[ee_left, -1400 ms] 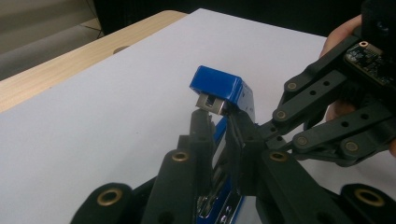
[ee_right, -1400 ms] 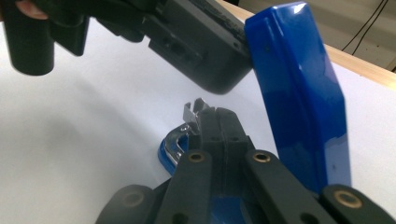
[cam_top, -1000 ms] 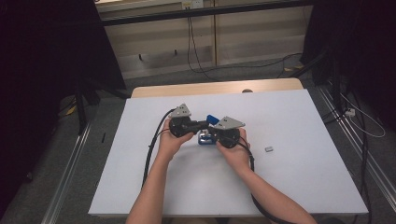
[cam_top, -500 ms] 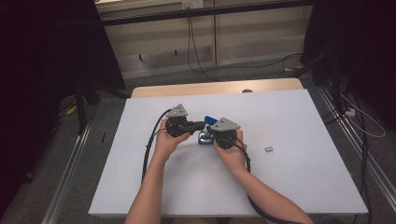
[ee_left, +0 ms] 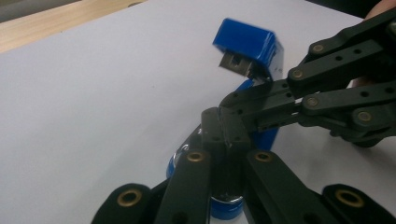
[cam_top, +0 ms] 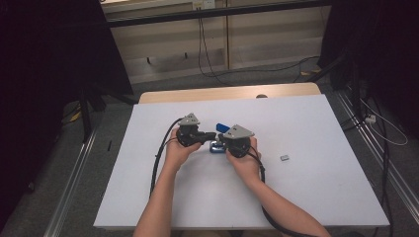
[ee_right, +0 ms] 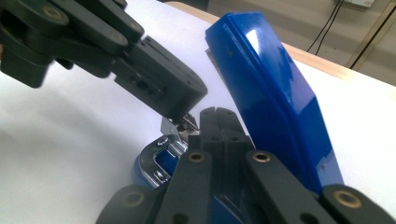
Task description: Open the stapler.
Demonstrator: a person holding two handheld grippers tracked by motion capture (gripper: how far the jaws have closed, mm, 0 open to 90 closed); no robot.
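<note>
Dim high view, dark surroundings, soft close-up blur, mild glare

Two grippers close together at the middle of the white table (cam_top: 316,197): left gripper (cam_top: 210,136) and right gripper (cam_top: 221,138) tip to tip over a blue stapler (cam_top: 218,146), its lid (cam_top: 222,125) tilted up. Right of the stapler, well apart, a small grey block (cam_top: 284,158). Black cables (cam_top: 159,157) left of the stapler.

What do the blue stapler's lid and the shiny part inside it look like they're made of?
The stapler lid looks like glossy blue plastic: smooth, with soft light reflections. The inner channel looks like bright polished metal, probably steel, judging by its mirror-like silver shine.
</note>
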